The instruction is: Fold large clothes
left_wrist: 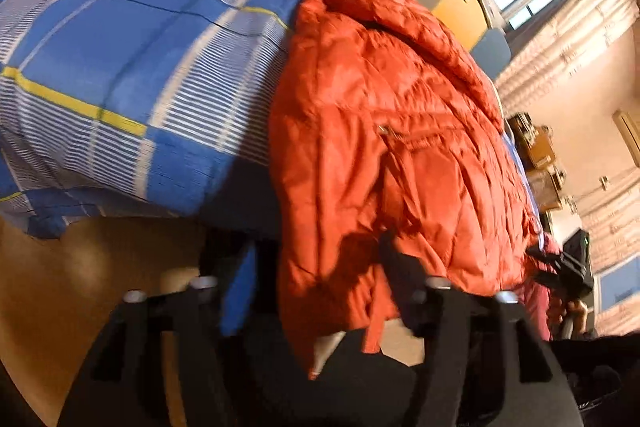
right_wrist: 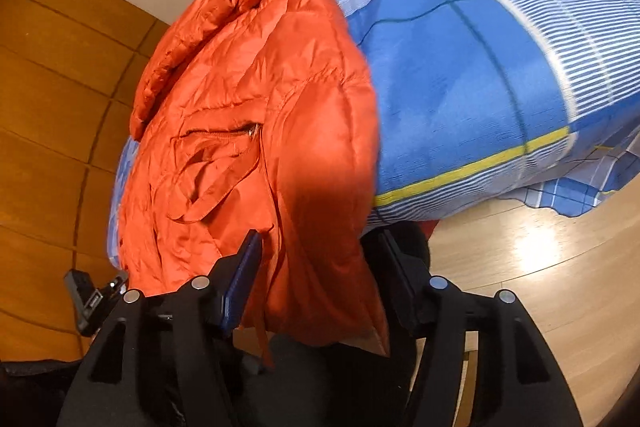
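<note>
Orange puffer jacket (left_wrist: 392, 131) is spread on the bed w/ the blue plaid duvet (left_wrist: 120, 59), filling the center-right of the left wrist view and center-left of the right wrist view. Collar is toward the top of frame, hem hangs off the bed edge at the bottom.

Left gripper (left_wrist: 320, 267) looks wide open w/ the hem corner hanging between the fingers; can't tell if it's actually pinching anything. Right gripper (right_wrist: 320, 259) is also spread, w/ a thick wad of hem (right_wrist: 320, 267) between the fingers. It looks more like straddling than clamping, tbh hard to call.

What could go wrong imo: the fabric is slick and puffy, so a shallow bite on the hem prob slips out once it's lifted. Grabbing only the top layer would leave the back panel behind = lopsided fold. The loose strap (right_wrist: 262, 327) dangling at the bottom could snag too.

Hard to see: both views are motion-blurred, sleeves aren't clearly visible, fingertips are partly buried in fabric, and the jacket's far side is cut off.
</note>
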Action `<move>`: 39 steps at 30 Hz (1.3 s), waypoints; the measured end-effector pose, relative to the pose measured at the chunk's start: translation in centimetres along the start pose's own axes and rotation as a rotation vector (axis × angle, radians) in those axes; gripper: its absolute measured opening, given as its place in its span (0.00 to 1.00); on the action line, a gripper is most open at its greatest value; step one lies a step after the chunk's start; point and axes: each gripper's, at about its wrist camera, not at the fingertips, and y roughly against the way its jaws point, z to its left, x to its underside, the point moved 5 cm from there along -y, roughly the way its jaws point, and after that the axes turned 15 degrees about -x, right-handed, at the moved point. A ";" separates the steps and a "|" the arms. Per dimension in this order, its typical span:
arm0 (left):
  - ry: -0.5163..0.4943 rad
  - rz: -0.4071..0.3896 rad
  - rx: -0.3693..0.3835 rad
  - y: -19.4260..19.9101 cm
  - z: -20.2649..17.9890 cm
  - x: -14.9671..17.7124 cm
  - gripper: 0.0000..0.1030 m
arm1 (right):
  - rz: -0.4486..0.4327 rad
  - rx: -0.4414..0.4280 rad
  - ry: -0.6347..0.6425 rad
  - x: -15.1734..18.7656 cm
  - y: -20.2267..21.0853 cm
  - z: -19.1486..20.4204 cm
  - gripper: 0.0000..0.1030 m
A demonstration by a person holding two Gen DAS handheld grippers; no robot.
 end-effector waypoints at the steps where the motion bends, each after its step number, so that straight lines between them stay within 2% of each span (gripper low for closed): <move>1: -0.012 0.002 -0.008 0.0 -0.2 0.1 0.26 | 0.013 -0.005 0.013 0.1 -0.4 0.4 0.57; 3: -0.037 -0.004 -0.021 0.2 -0.3 0.2 0.15 | 0.026 0.009 0.048 0.3 -0.6 1.0 0.43; 6: -0.048 -0.023 -0.012 1.5 -0.4 -0.1 0.11 | 0.031 0.023 0.100 0.2 0.1 2.3 0.27; 9: -0.080 -0.058 -0.012 3.2 -0.8 -0.6 0.10 | 0.025 0.012 0.145 -0.1 1.3 3.9 0.21; 12: -0.091 -0.102 -0.005 4.9 -1.2 -1.7 0.09 | 0.004 -0.006 0.186 -0.7 2.6 5.7 0.19; 17: -0.077 -0.178 0.065 8.1 -1.9 -4.3 0.08 | -0.066 -0.058 0.243 -2.8 4.5 8.8 0.17; 25: -0.087 -0.265 0.134 10.6 -3.7 -9.1 0.08 | -0.151 -0.098 0.285 -7.3 6.2 11.8 0.16; 32: -0.104 -0.300 0.127 9.8 -5.6 -14.6 0.08 | -0.188 -0.075 0.267 -13.0 5.2 12.3 0.16; 39: -0.040 -0.272 0.103 6.2 -6.0 -20.6 0.08 | -0.194 -0.043 0.204 -19.1 2.6 11.4 0.16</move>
